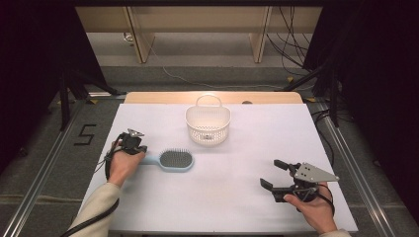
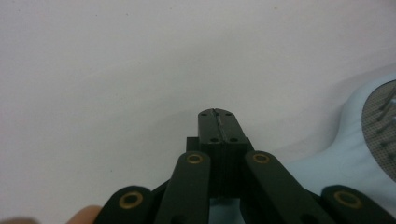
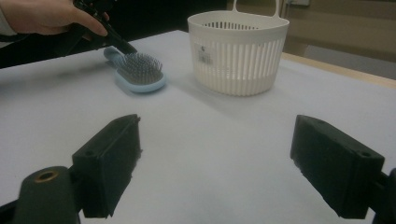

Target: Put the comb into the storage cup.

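Observation:
A light blue hairbrush [image 1: 175, 159] lies bristles up on the white table, its handle pointing left. My left gripper [image 1: 132, 143] sits at the end of that handle. In the left gripper view its jaws [image 2: 217, 126] are pressed flat together with nothing between them, and the hairbrush [image 2: 369, 140] lies beside and under them to the right. A white slatted basket [image 1: 208, 123] with a loop handle stands behind the brush. My right gripper [image 1: 273, 174] hovers open at the near right, with bare table between its fingers [image 3: 112, 158]. It faces the basket [image 3: 238, 51], the hairbrush [image 3: 140, 72] and the left gripper [image 3: 112, 39].
The white table sheet [image 1: 247, 197] has bare room across the middle and front. A wooden strip [image 1: 267, 97] edges the far side. Dark stands and cables line the floor on both sides, and a "5" mark [image 1: 85, 134] lies on the floor at left.

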The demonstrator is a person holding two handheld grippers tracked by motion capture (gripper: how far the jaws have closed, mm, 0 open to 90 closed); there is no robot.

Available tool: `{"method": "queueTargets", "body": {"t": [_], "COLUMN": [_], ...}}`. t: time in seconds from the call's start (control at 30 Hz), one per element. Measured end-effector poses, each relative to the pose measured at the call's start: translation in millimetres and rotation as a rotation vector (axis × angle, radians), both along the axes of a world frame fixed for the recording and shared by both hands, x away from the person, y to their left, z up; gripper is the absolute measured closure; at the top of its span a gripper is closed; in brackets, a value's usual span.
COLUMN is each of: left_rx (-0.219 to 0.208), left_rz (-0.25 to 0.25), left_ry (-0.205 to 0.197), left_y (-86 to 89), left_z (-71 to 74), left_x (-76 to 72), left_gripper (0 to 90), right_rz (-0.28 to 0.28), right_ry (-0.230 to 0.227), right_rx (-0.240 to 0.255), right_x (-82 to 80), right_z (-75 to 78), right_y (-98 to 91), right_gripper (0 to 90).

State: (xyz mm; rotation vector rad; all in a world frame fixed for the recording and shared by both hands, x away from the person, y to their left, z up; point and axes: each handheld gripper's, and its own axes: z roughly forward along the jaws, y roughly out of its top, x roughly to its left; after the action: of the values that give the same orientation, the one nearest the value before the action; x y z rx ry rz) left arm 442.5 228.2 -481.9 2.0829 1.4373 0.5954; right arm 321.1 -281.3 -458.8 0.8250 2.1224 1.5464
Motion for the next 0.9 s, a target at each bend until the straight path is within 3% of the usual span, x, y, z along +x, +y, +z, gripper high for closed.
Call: {"method": "queueTargets", "body": {"t": [0.9], "left_rx": [0.044], "left_rz": [-0.002], "left_ry": [0.094], "left_y": [-2.1], "left_z": [0.7], "left_x": [-1.1], "left_gripper": [90.0], "right_rz": [-0.002], "right_ry": [0.004], "right_rx": [-0.002], "right_x": [-0.2], "right_z": [-0.2], "right_y": [-0.2], "right_gripper": [16.7]}}
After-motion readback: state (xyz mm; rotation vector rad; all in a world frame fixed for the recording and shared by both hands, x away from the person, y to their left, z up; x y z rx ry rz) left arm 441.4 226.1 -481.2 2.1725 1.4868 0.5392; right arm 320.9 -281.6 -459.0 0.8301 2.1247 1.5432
